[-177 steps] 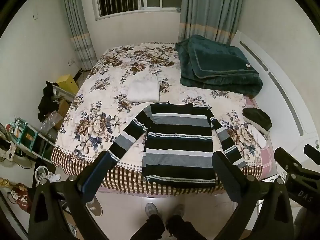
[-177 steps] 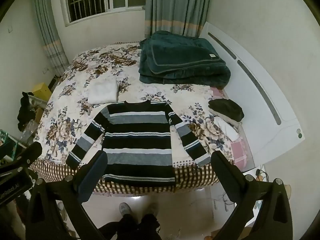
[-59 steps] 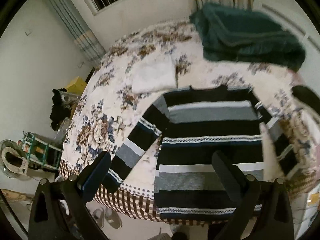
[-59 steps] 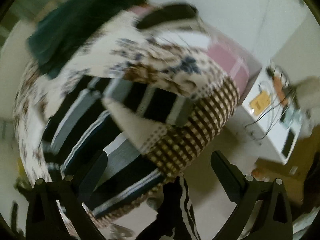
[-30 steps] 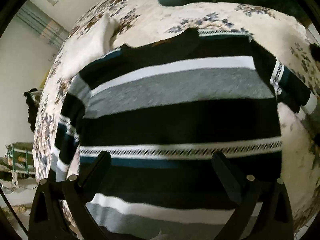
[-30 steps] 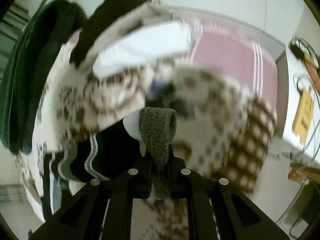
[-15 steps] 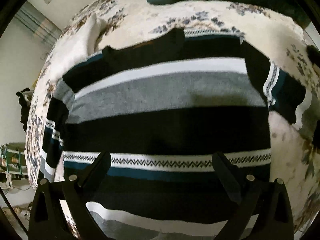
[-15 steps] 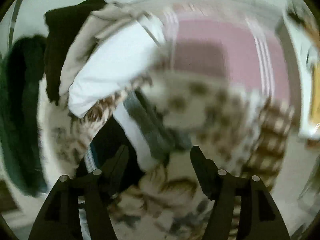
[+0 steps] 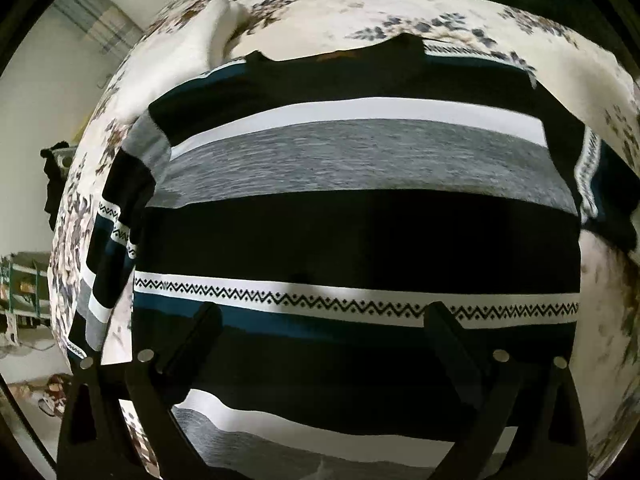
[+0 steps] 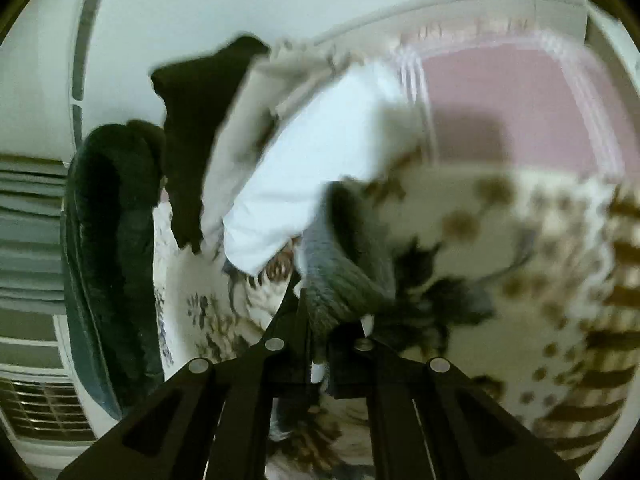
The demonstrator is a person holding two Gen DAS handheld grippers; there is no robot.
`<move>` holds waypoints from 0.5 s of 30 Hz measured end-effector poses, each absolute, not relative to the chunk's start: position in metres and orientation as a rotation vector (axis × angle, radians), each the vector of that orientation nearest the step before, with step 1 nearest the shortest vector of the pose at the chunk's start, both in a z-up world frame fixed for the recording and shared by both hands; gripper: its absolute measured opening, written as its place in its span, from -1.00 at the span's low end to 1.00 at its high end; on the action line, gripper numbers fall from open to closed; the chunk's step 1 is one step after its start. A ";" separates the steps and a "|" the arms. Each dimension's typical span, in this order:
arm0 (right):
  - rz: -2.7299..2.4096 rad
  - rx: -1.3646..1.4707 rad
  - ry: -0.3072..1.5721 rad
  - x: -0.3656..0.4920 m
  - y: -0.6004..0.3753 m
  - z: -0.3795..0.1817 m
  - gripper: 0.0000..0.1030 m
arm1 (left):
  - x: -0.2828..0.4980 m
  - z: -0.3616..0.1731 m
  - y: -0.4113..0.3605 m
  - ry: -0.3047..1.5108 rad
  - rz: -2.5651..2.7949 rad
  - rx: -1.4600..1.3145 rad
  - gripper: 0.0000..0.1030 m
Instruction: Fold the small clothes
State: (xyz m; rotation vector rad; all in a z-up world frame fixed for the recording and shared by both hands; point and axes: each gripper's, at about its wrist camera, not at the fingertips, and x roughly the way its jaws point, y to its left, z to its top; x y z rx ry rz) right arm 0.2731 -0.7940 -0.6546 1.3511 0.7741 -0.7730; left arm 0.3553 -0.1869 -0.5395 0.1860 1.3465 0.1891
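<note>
Right wrist view shows the right gripper [image 10: 320,344] clamped on the grey sleeve cuff [image 10: 340,280] of the one striped sweater [image 9: 352,216] lying flat on the bed [image 9: 400,12], likely starting the sleeve fold inward across the body, while the left gripper [image 9: 320,320] hovers wide above its middle.

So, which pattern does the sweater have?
Horizontal stripes on the sweater: black, grey, white, teal, with a zigzag band. Left wrist view shows it best.
</note>
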 end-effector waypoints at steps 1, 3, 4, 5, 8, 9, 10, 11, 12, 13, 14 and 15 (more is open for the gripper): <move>-0.797 1.367 0.810 0.269 -0.795 -0.665 -0.90 | 0.355 -0.541 -0.184 1.349 0.193 0.177 1.00; -0.796 1.447 0.883 0.260 -0.796 -0.693 -0.87 | 0.356 -0.544 -0.179 1.356 0.200 0.167 1.00; -0.795 1.494 0.903 0.256 -0.797 -0.705 -0.85 | 0.356 -0.544 -0.177 1.359 0.203 0.159 1.00; -0.794 1.527 0.906 0.252 -0.798 -0.712 -0.65 | 0.355 -0.545 -0.174 1.359 0.204 0.151 1.00; -0.740 1.623 0.801 0.249 -0.798 -0.730 0.03 | 0.354 -0.545 -0.166 1.354 0.214 0.142 1.00; -0.743 1.623 0.779 0.251 -0.797 -0.730 0.03 | 0.353 -0.546 -0.163 1.356 0.217 0.140 1.00; -0.743 1.616 0.750 0.255 -0.796 -0.728 0.02 | 0.353 -0.547 -0.160 1.359 0.221 0.138 1.00; -0.745 1.599 0.729 0.259 -0.795 -0.725 -0.40 | 0.352 -0.548 -0.157 1.359 0.225 0.136 1.00; -0.748 1.562 0.738 0.264 -0.795 -0.717 -0.86 | 0.351 -0.548 -0.152 1.359 0.231 0.135 1.00; -0.746 1.506 0.754 0.274 -0.794 -0.705 -0.87 | 0.350 -0.549 -0.147 1.358 0.240 0.131 1.00; -0.744 1.462 0.760 0.282 -0.793 -0.693 -0.87 | 0.349 -0.549 -0.143 1.359 0.247 0.126 1.00; -0.735 1.424 0.767 0.290 -0.789 -0.680 -0.87 | 0.348 -0.548 -0.138 1.361 0.256 0.116 1.00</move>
